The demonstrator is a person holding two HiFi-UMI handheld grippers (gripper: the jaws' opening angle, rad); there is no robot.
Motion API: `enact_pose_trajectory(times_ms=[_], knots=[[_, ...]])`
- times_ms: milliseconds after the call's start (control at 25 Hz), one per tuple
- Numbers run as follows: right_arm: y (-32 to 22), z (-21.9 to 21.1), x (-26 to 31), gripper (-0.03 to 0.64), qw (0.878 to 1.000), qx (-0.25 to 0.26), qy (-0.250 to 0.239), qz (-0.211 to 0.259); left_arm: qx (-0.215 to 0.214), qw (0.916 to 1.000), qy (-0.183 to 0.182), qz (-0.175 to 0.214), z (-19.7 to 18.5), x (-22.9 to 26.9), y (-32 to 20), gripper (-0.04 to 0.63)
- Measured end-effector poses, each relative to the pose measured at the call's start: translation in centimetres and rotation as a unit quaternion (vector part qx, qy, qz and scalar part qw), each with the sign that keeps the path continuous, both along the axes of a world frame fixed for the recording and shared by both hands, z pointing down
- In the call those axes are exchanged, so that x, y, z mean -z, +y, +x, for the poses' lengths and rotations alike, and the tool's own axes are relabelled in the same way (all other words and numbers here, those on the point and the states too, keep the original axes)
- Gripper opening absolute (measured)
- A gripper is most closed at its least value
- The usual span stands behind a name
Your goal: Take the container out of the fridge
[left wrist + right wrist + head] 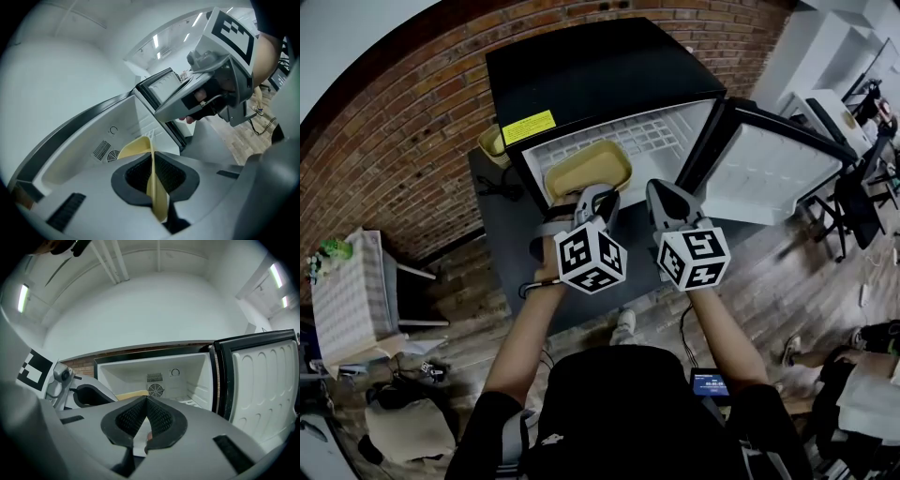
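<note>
A shallow yellow container [586,167] sits at the front of the open black fridge [600,66], on its white wire shelf. My left gripper [595,199] is shut on the container's near rim. In the left gripper view the yellow rim [140,147] runs edge-on between the pads of that gripper [152,161]. My right gripper [666,192] hovers just right of the container, in front of the fridge opening, jaws together on nothing. In the right gripper view it [147,401] faces the white fridge interior [187,369], with the container [131,394] low at the left.
The fridge door [773,173] hangs open to the right. A white table [347,291] stands at the left by the brick wall, and a chair [853,202] at the right. A second yellow item [492,141] lies behind the fridge's left side.
</note>
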State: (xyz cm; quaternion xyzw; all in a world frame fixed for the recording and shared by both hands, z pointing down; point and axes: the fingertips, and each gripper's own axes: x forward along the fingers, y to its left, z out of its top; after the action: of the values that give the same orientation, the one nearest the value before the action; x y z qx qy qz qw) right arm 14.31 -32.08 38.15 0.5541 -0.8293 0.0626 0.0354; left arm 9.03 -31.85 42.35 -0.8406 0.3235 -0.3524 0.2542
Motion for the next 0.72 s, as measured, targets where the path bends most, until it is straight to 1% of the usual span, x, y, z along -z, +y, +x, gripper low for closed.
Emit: enact_pose_trajectory(times_ms=[280,720], knots=[[3.8,-2.0,0.8,0.038,1.000,-0.009,0.004,0.006,-0.023,0.9996,0.012,0.010,-1.3,1.2,4.4,0.032],[9.6,-4.3,1.7,0.038,0.999,-0.029,0.003,0.017,-0.043,0.9988,0.005,0.025,-4.0,2.0,10.0,0.032]])
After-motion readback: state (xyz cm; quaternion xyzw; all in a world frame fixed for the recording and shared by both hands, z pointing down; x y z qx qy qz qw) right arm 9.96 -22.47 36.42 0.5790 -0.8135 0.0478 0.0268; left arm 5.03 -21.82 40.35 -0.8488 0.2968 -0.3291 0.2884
